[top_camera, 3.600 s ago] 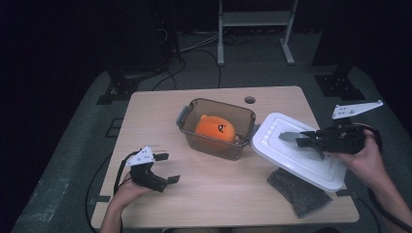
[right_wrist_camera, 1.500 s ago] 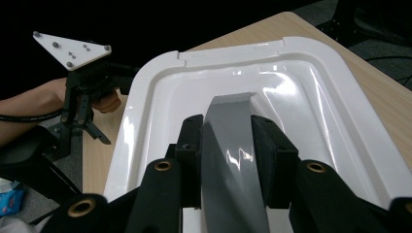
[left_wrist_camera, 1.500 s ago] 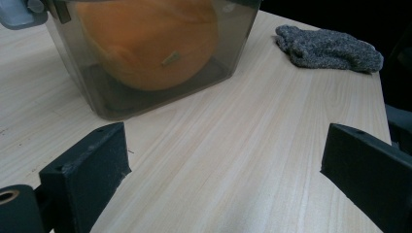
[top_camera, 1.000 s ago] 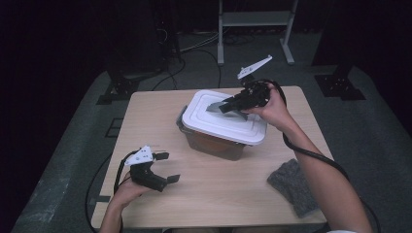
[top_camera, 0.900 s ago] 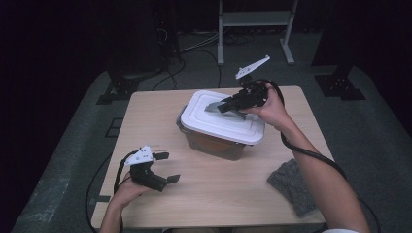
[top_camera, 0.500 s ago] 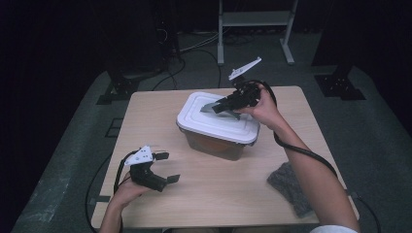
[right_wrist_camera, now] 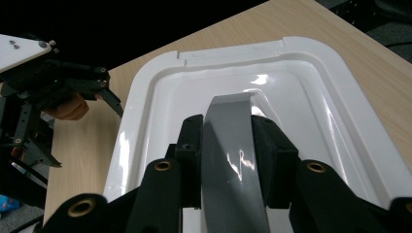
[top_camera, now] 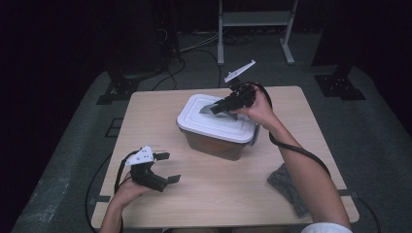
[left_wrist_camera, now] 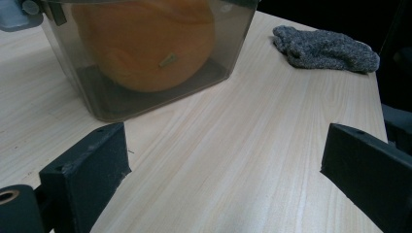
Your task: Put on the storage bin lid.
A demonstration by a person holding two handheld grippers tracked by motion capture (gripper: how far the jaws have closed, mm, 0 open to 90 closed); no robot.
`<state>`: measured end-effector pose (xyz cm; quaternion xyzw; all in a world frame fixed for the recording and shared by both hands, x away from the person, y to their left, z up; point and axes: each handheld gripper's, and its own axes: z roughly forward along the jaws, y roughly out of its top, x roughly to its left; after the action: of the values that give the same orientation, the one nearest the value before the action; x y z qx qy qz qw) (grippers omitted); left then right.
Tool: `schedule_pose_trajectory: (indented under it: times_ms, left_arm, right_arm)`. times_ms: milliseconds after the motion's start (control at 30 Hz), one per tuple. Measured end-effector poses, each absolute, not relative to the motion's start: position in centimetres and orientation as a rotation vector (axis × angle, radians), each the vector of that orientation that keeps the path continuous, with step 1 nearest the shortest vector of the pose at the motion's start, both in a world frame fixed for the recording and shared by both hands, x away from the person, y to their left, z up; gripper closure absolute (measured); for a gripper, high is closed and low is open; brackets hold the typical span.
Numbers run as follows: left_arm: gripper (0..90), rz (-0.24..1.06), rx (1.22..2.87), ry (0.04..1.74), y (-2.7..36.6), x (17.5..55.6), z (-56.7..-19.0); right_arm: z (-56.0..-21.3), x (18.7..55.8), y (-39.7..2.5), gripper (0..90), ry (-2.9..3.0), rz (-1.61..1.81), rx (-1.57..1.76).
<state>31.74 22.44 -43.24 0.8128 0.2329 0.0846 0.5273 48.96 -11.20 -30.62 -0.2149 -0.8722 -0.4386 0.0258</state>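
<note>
A see-through plastic container (top_camera: 214,144) stands mid-table with a white lid (top_camera: 228,125) lying on top of it. My right gripper (top_camera: 214,108) is over the lid, shut on the lid's grey handle (right_wrist_camera: 228,160); in the right gripper view the white lid (right_wrist_camera: 145,121) spreads out below the jaws. Through the container wall (left_wrist_camera: 228,43) in the left gripper view I see an orange round thing (left_wrist_camera: 141,43) inside. My left gripper (top_camera: 165,168) rests near the front left of the table, open, its fingers (left_wrist_camera: 87,170) wide apart over bare wood.
A grey knitted cloth (top_camera: 286,187) lies at the front right of the wooden table (top_camera: 233,194), also seen as the cloth (left_wrist_camera: 325,48) beyond the container. A metal stand (top_camera: 252,19) and cables are on the floor behind the table.
My right gripper carried the lid from the table's right side onto the container, then shifted it slightly left and down over the last second. The left gripper has stayed put.
</note>
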Motion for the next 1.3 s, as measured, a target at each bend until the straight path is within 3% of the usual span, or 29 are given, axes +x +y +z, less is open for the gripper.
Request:
schedule_pose_trajectory:
  times_ms: [1300]
  left_arm:
    - [2.6,0.183,1.943,0.548,22.2,31.7,-43.4]
  right_arm:
    - [-33.0,49.7,-10.7,65.8,-2.723,-1.342,-0.676]
